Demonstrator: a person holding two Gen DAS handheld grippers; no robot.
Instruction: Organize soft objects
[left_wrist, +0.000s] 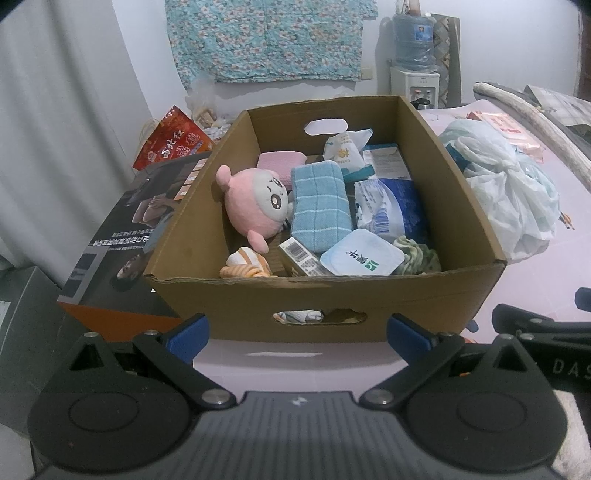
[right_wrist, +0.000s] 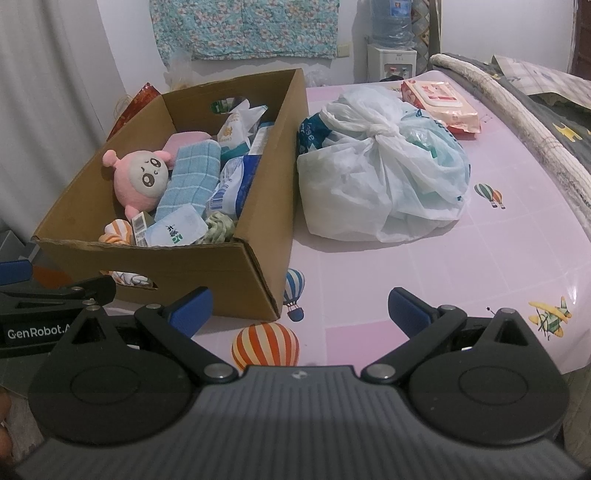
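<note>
Pink tablecloth: box (full), 2 tools wide.

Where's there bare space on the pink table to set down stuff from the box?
Free: the pink table in front of the tied plastic bag, right of the cardboard box. Crowded: inside the box, and the far strip around the wipes pack.
</note>
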